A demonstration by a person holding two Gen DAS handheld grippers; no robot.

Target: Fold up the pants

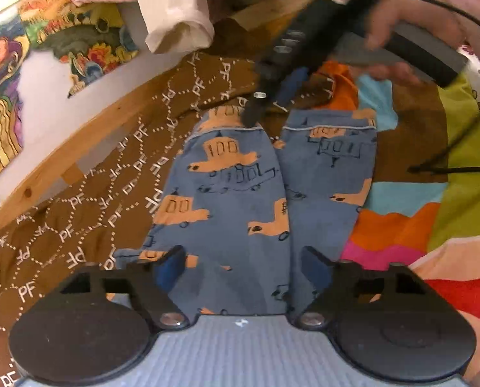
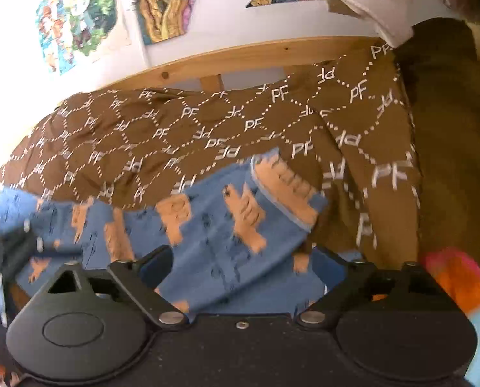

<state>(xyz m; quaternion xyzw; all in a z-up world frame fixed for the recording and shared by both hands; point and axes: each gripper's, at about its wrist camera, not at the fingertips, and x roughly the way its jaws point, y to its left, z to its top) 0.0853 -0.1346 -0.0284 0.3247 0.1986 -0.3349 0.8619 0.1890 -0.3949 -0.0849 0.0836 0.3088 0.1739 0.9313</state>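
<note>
we see the pants [image 1: 227,193] — small, blue, printed with tan vehicles outlined in dark ink — lying flat on the bed, both legs side by side and touching along their inner edges. the grey-stitched cuffs [image 2: 285,190] point away — one rests against a brown patterned cloth.

Soft matt printed cloth pants [image 1: 230,193], brown woven PF-print cloth [image 2: 181,129], pale knotty wood bed rail [image 2: 240,58], matt blk plastic left gripper [image 1: 243,267].
</note>
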